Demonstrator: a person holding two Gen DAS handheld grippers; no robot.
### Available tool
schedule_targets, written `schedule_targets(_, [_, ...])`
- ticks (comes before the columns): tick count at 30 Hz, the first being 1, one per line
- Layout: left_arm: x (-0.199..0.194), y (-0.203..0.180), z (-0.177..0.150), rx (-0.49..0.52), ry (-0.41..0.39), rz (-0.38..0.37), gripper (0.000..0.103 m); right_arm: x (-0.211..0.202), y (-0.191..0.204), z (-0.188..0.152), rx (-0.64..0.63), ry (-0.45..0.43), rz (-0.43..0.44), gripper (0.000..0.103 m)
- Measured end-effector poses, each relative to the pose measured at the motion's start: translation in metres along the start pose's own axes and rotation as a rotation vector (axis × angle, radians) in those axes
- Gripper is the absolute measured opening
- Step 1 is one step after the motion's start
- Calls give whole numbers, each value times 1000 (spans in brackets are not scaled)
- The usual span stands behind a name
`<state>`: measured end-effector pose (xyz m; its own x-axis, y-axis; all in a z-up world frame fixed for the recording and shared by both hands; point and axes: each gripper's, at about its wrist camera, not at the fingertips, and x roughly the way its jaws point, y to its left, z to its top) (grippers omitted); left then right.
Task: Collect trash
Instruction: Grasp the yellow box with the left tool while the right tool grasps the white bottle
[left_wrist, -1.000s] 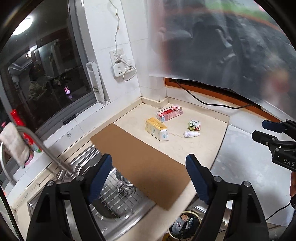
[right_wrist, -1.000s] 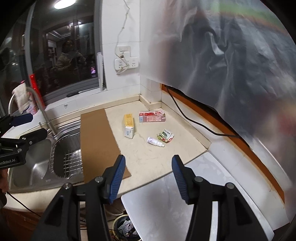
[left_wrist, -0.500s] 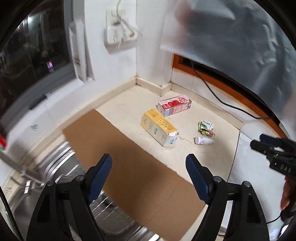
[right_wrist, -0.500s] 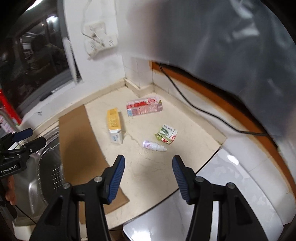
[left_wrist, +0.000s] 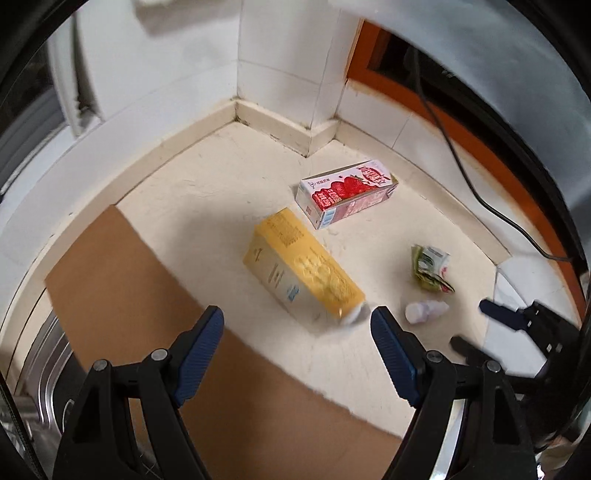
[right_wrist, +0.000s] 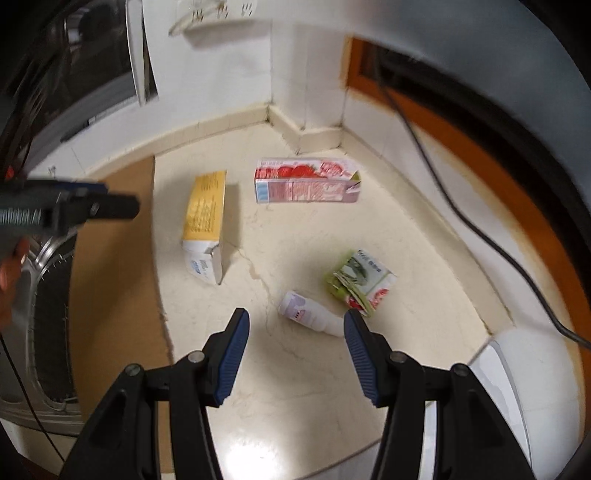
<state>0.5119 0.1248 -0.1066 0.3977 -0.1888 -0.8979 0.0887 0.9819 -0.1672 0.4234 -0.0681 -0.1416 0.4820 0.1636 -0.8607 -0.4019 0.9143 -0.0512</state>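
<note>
Several pieces of trash lie on the cream counter. A yellow carton (left_wrist: 303, 269) (right_wrist: 206, 218) lies on its side. A red strawberry carton (left_wrist: 347, 197) (right_wrist: 306, 181) lies behind it near the corner. A crumpled green carton (left_wrist: 430, 267) (right_wrist: 360, 280) and a small white bottle (left_wrist: 424, 312) (right_wrist: 310, 319) lie to the right. My left gripper (left_wrist: 297, 328) is open and empty, just short of the yellow carton. My right gripper (right_wrist: 295, 332) is open and empty, just short of the white bottle.
A brown cardboard sheet (left_wrist: 147, 332) (right_wrist: 114, 277) covers the counter's left part beside the steel sink (right_wrist: 40, 332). A black cable (right_wrist: 461, 206) runs along the orange sill at right. A white slab (right_wrist: 517, 387) lies at front right. Tiled walls close the corner.
Both grippers have moved forward and down toward the counter. The trash now looms larger. Both stay open.
</note>
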Motion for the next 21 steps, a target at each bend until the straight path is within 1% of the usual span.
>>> schedule_targets(5, [26, -1, 22, -18, 43, 2, 80, 28, 6, 0, -60, 40, -17, 54])
schedule_targets(10, [49, -5, 31, -29, 85, 22, 80, 45, 4, 0, -90, 71, -43, 54])
schedule_targets(16, [73, -13, 36, -29, 130, 91, 80, 60, -1, 0, -103, 100, -48, 53])
schedule_targets(17, [76, -14, 36, -31, 137, 98, 80, 62, -1, -1, -101, 104, -44, 53])
schedule_targets(18, [79, -15, 36, -31, 144, 107, 80, 64, -2, -1, -95, 107, -37, 48])
schedule_targets(19, [82, -16, 36, -28, 149, 118, 80, 65, -3, -1, -88, 107, -35, 46])
schedule_targets(21, [86, -18, 34, -16, 156, 133, 80, 66, -5, -1, -72, 103, -33, 46])
